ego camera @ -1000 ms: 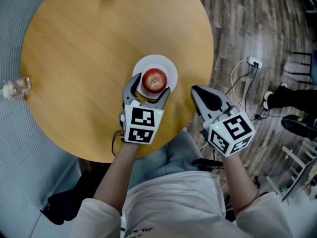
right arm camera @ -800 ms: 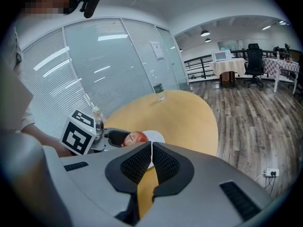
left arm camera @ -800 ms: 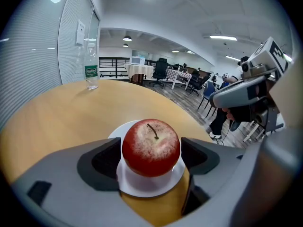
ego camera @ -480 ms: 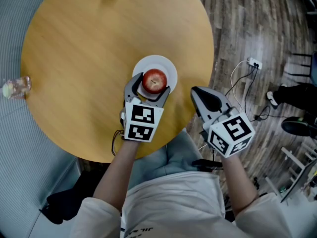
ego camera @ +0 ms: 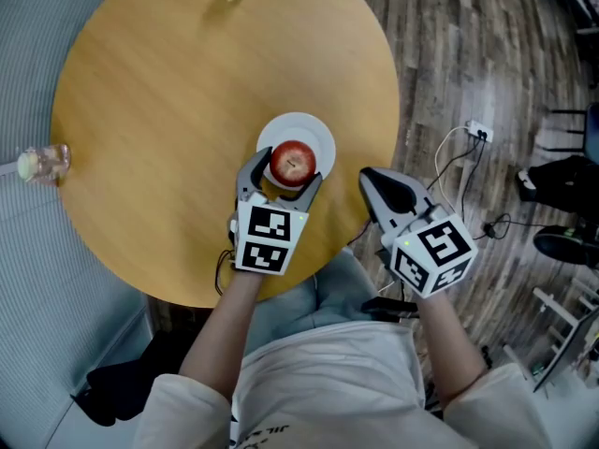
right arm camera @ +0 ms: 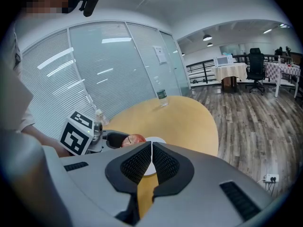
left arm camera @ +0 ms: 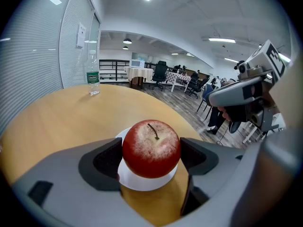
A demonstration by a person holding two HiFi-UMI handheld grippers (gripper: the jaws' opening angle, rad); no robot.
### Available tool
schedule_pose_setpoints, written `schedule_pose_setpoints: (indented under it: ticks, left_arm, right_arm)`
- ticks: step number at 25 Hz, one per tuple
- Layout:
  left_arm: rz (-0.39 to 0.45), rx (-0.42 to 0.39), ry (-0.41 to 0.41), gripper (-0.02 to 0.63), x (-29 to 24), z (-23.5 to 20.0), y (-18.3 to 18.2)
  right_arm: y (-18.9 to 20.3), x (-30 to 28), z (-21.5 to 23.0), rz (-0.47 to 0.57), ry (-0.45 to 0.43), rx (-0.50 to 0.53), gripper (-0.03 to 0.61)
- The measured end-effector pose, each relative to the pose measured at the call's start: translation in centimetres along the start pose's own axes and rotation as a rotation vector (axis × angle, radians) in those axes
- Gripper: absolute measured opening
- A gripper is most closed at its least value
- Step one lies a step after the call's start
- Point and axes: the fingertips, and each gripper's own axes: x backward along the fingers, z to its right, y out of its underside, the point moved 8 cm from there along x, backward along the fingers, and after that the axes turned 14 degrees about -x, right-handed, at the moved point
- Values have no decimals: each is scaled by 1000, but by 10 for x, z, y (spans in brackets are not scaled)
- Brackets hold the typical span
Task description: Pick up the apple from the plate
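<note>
As I read it from the head view, the round light-wood table (ego camera: 150,110) carries the job near its front edge. My left gripper (ego camera: 285,171) is nearer; my right gripper (ego camera: 374,181) hangs off the edge, jaws pressed together, empty. Over the near rim of the small white round plate (ego camera: 318,134) is the red round apple (ego camera: 293,161), stem up, dead ahead and clamped between the left pads. I can't tell whether it's off the plate. My call: lift straight up.
</note>
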Motion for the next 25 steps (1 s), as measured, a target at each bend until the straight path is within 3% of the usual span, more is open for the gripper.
schedule_pose_setpoints:
  ticks: [10, 25]
  left_arm:
    - [82, -5, -52, 383, 63, -6, -25]
    - [212, 44, 28, 383, 141, 14, -52]
  right_arm:
    - [-23, 29, -26, 65, -10, 81, 31]
    - [-50, 76, -57, 152, 7, 123, 31]
